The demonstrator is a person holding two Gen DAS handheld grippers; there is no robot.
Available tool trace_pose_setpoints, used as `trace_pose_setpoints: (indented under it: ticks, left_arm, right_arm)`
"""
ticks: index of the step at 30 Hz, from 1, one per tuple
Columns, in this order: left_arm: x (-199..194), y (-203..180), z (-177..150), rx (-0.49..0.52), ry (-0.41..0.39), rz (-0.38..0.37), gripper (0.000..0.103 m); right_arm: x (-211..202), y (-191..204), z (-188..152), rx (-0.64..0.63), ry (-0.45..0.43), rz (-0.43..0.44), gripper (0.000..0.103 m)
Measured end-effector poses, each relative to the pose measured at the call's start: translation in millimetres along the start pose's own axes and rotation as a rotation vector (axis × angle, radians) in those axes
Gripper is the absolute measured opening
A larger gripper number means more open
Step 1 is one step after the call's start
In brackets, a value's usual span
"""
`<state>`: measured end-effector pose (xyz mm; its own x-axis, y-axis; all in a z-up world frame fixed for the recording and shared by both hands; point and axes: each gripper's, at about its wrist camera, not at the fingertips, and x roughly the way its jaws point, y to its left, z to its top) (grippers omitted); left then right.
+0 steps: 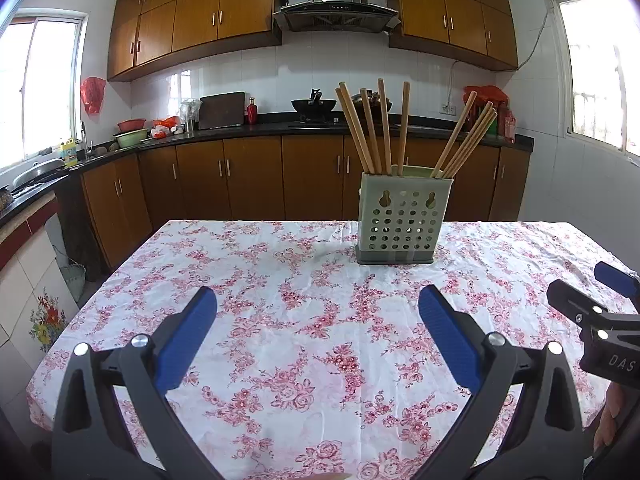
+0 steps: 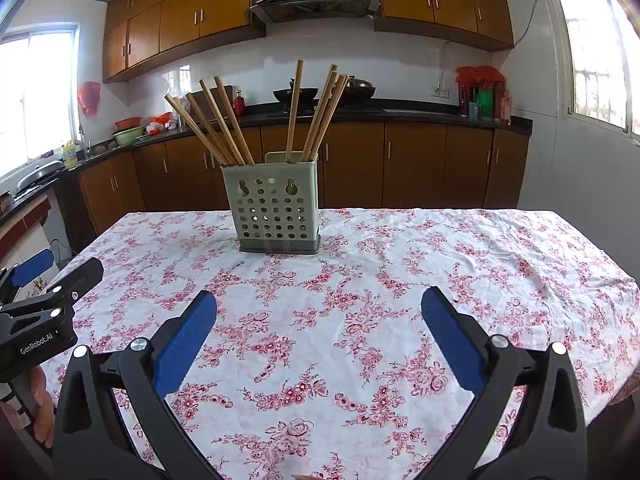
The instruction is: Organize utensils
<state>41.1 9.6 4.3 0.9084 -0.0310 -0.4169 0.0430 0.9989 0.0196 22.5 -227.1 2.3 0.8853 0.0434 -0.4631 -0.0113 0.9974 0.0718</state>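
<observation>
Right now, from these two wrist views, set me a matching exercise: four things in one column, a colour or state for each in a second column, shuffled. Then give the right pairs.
Column one:
1. chopsticks
2. utensil holder
3. tablecloth
4. left tongs

Column two:
A. white with pink flowers
B. open, holding nothing
C. pale green, full of round holes
D. wooden, leaning out of the top in two bunches

Pairs: 1-D, 2-C, 3-A, 4-B.
</observation>
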Motion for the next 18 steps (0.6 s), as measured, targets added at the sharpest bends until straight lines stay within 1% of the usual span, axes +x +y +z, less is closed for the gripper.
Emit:
trace_pose_setpoints:
  ticks: [18]
  left_arm:
    - [1.9,-2.7,-1.2,0.003,0.009,-0.013,0.099]
  right_arm:
    - [0.4,0.8,0.0,0.0,0.0,-0.001,0.101]
